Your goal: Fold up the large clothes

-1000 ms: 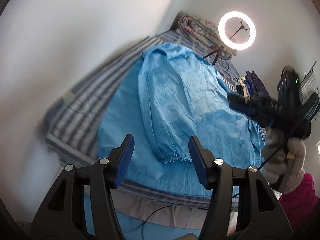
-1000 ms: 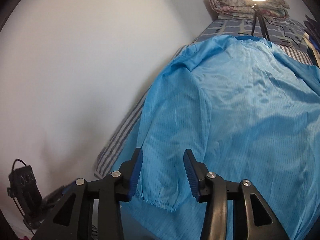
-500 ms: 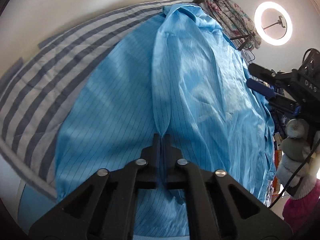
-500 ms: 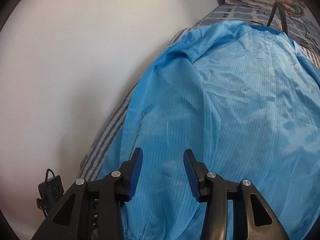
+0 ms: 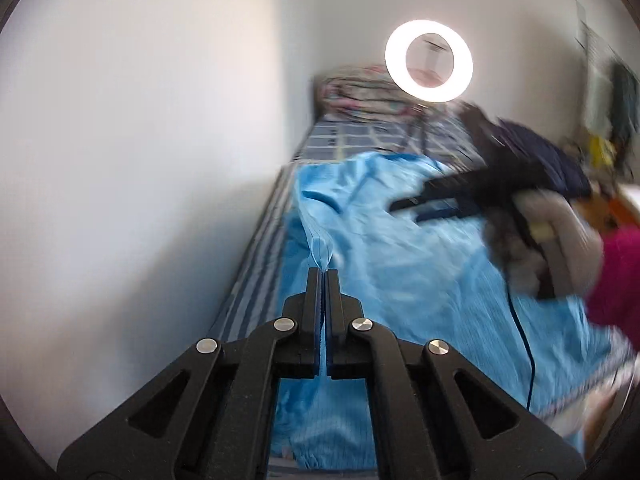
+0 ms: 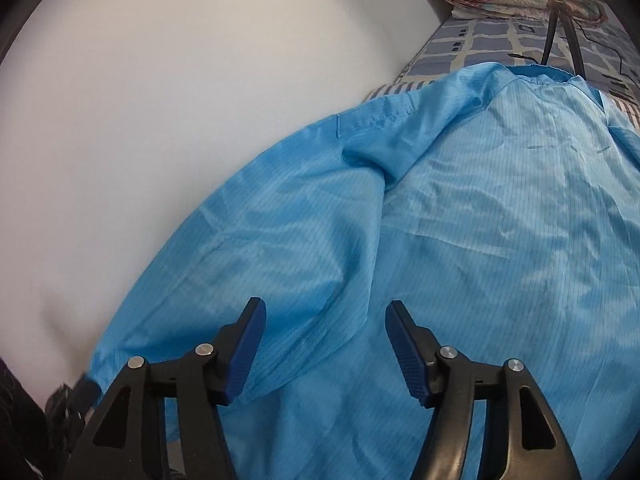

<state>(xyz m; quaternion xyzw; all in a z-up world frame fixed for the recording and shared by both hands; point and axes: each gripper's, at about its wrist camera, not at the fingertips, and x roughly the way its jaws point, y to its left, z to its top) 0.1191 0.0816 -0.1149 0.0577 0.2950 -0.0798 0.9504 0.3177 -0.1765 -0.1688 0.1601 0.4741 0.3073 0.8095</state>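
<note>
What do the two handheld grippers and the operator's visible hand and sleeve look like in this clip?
Both the left gripper and the right gripper are matte black plastic with triangular cut-outs, silver pivot screws and ribbed blue finger pads. In the left wrist view, the right hand wears a pale grey glove beside a magenta sleeve, and a thin dark cable hangs below it.

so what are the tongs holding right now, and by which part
The left tongs are shut on a pinched ridge of the blue garment's sleeve. The right tongs are open above it, holding nothing.
</note>
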